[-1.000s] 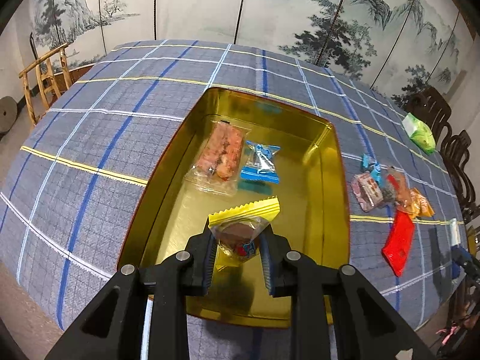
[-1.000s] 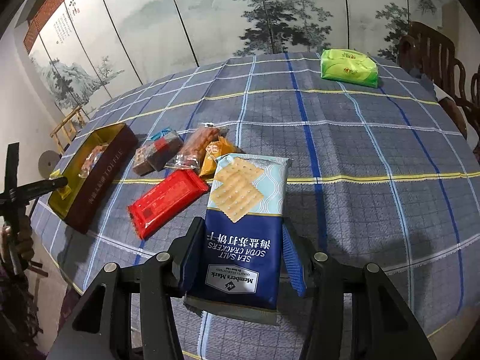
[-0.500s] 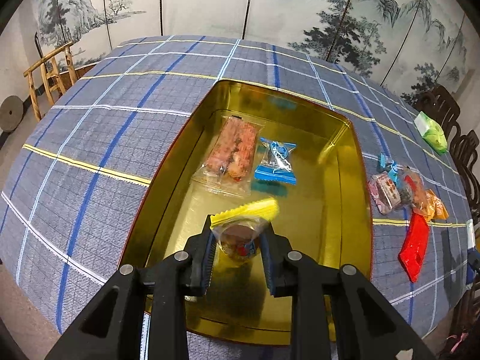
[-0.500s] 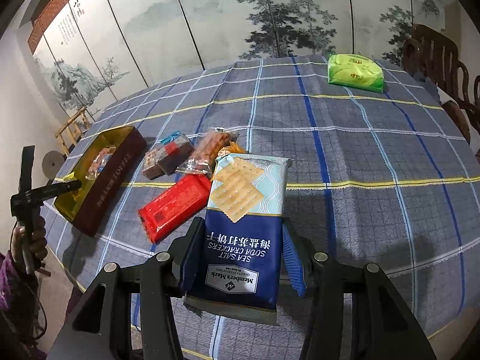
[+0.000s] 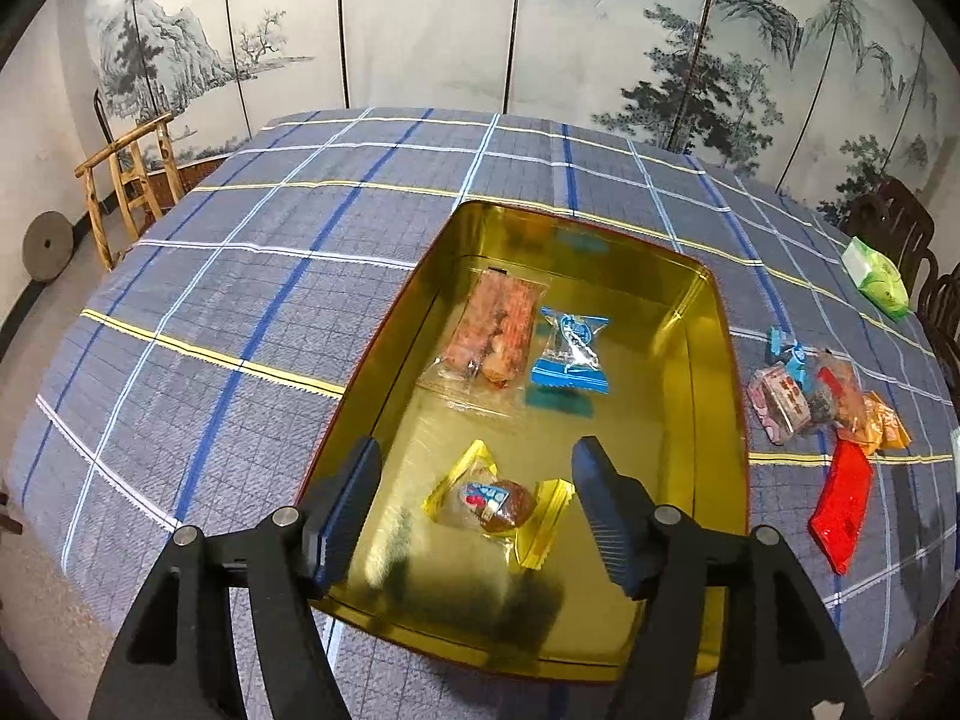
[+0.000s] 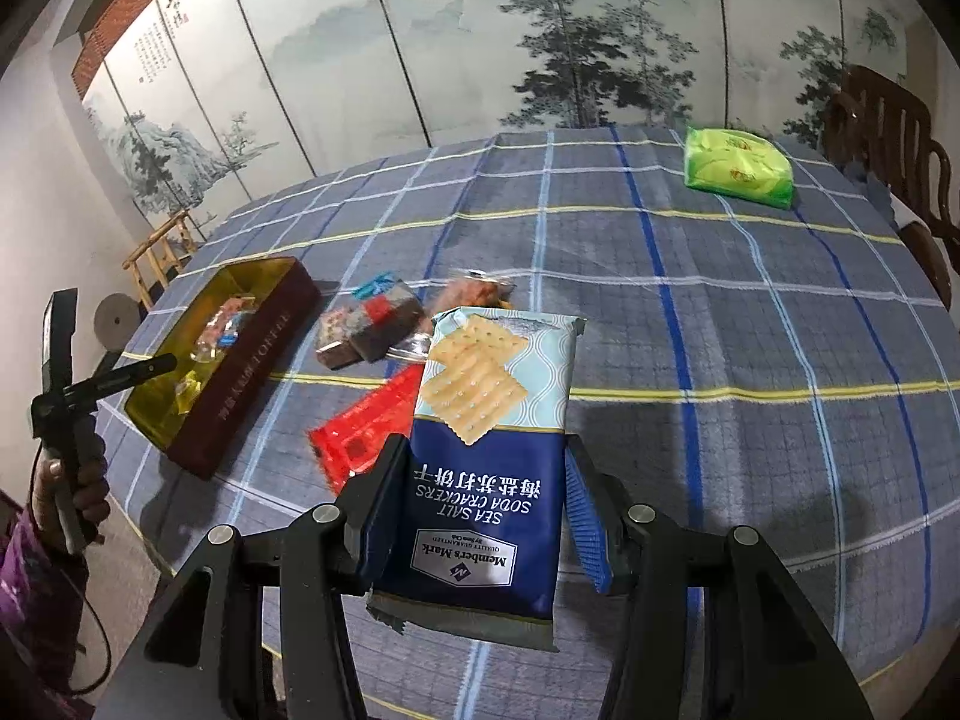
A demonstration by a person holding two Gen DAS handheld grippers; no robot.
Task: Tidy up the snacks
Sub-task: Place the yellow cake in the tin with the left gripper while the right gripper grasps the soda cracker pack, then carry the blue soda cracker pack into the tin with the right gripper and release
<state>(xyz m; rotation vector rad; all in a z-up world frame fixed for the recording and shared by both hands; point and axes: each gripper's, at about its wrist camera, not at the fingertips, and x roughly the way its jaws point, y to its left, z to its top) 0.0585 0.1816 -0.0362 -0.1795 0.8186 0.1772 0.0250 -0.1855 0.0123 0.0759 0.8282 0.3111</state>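
Left tongs (image 5: pixel 477 501) are opening over the tin (image 5: pixel 717 372), a sweet (image 5: pixel 498 501) lying loose between them. Right tongs (image 6: pixel 474 489) clamp a cracker pack (image 6: pixel 489 438)

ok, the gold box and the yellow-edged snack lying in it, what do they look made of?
Gold box: looks like thin metal, a tin; the glossy gold inside mirrors the blue candy, and the outside is dark red with lettering. Yellow-edged snack: probably plastic film, clear in the middle so the brown piece shows, with crimped yellow ends.
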